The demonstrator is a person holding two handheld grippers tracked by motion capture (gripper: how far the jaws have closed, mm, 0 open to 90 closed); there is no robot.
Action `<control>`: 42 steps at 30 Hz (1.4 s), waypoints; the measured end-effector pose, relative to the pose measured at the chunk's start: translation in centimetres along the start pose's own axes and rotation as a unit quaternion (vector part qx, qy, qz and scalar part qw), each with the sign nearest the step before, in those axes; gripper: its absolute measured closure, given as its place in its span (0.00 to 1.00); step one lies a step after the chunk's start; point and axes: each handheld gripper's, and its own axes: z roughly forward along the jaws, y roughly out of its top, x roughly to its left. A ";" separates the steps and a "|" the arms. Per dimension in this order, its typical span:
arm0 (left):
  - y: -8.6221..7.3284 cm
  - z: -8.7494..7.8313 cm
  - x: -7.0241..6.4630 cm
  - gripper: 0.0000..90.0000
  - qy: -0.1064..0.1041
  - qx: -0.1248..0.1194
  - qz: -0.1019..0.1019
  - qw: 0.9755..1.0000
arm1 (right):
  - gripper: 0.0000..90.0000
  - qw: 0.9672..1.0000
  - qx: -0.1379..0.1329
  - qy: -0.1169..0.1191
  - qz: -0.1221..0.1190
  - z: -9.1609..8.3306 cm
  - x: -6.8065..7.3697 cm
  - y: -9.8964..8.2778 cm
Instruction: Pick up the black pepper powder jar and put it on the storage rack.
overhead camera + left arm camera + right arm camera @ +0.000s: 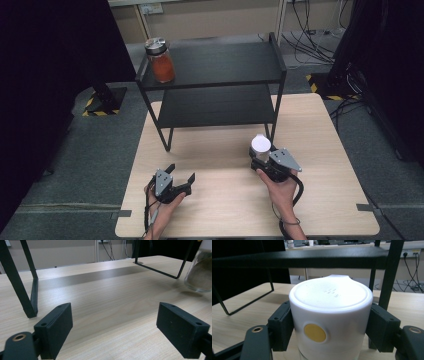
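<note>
White-capped jar point(331, 315), yellow dot, no legible label, gripped by right tongs point(332, 330); left tongs point(120, 332) released.

High view: we look forward and down on the whole counter point(240, 200) from the person's side. Left gripper view: we sit low, skimming the wood toward the black shelf rack point(215, 75) legs, a jar edge at right. Right gripper view: we press close against a white-capped jar point(330, 315), rack overhead. All three share rack and counter.
</note>
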 end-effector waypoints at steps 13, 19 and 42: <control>0.0 0.0 0.0 0.15 0.000 0.001 -0.001 1.000 | 0.34 0.999 -0.044 -0.001 -0.002 -1.5 0.1 1.9; 0.0 0.0 0.0 0.15 0.000 0.001 -0.001 1.000 | 0.34 0.998 -0.065 -0.001 -0.004 -2.1 0.3 3.0; 0.0 0.0 0.1 0.14 0.000 0.001 -0.004 1.000 | 0.34 0.993 -0.120 0.002 -0.010 -2.7 0.3 7.4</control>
